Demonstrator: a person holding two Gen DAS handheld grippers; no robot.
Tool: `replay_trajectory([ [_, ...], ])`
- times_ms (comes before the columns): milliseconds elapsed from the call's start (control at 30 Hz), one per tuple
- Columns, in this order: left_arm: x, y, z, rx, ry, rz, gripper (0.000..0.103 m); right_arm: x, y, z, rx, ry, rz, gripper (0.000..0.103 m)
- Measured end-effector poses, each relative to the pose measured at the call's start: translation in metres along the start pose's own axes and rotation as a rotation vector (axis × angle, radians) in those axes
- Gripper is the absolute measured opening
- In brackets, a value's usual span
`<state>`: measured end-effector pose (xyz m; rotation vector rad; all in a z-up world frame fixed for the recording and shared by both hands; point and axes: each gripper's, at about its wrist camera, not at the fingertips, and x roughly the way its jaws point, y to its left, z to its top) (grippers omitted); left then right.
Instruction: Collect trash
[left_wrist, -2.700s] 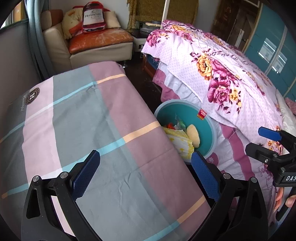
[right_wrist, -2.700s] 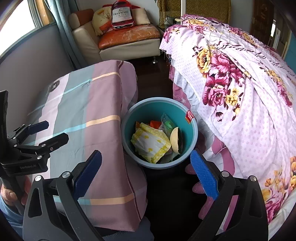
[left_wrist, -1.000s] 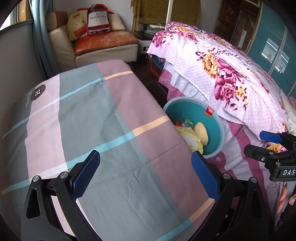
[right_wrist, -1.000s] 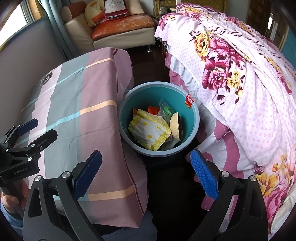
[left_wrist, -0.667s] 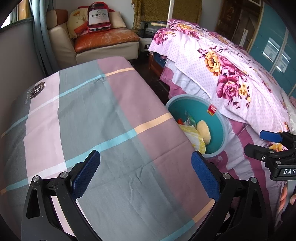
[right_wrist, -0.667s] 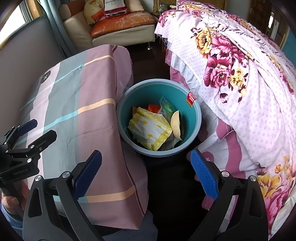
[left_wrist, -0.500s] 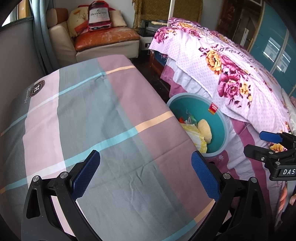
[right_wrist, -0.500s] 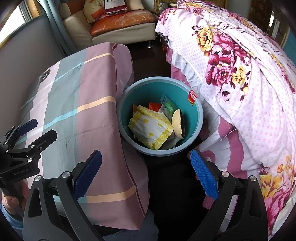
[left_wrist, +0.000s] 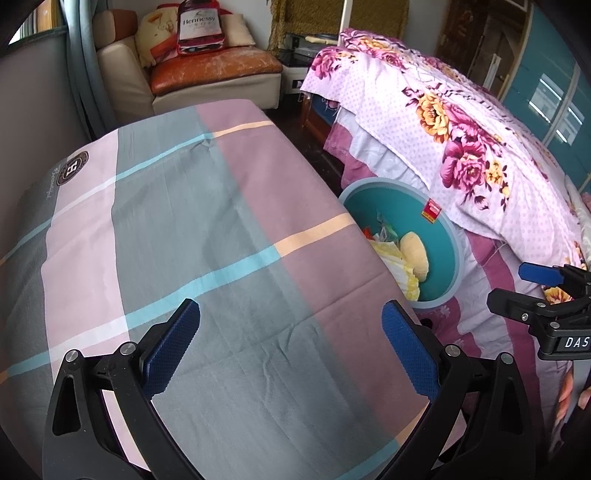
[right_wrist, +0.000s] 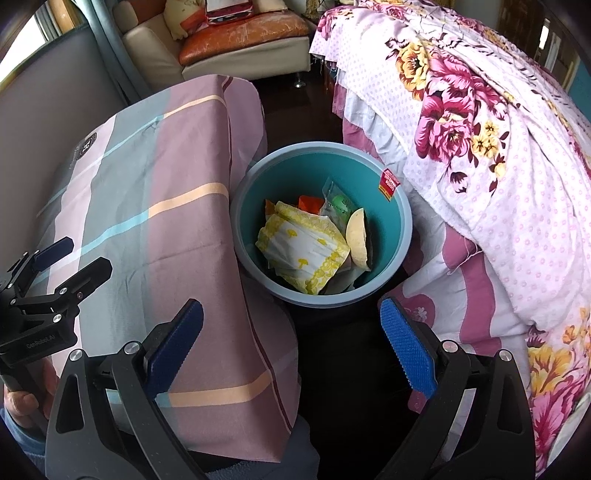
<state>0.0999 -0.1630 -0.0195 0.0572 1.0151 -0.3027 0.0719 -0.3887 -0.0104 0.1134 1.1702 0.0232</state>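
Note:
A teal bin stands on the dark floor between the cloth-covered table and the bed; it also shows in the left wrist view. It holds a yellow-and-white wrapper, a pale round piece, a green packet and an orange scrap. My left gripper is open and empty over the table cloth. My right gripper is open and empty above the floor, just in front of the bin.
The checked cloth table is at left, the floral bed at right. A sofa with a red bag is at the back. The right gripper shows in the left view, the left gripper in the right view.
Both grippers have drifted slightly forward, staying open and empty. The bin's contents have not moved.

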Motion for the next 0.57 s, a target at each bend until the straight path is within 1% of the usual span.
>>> replay_trajectory([
  [267, 0.0024, 0.0002, -0.0008, -0.003, 0.006, -0.004, 0.099, 0.001, -0.0002, 0.0004, 0.0, 0.002, -0.004, 0.093],
  [500, 0.0014, 0.0006, -0.0026, -0.02, 0.015, -0.036, 0.099, -0.0035, -0.0008, -0.0003, 0.001, -0.01, -0.014, 0.093],
  [567, 0.0003, 0.0006, -0.0029, -0.023, 0.012, -0.026, 0.099, -0.0055, 0.0, -0.0004, -0.001, -0.013, -0.019, 0.093],
])
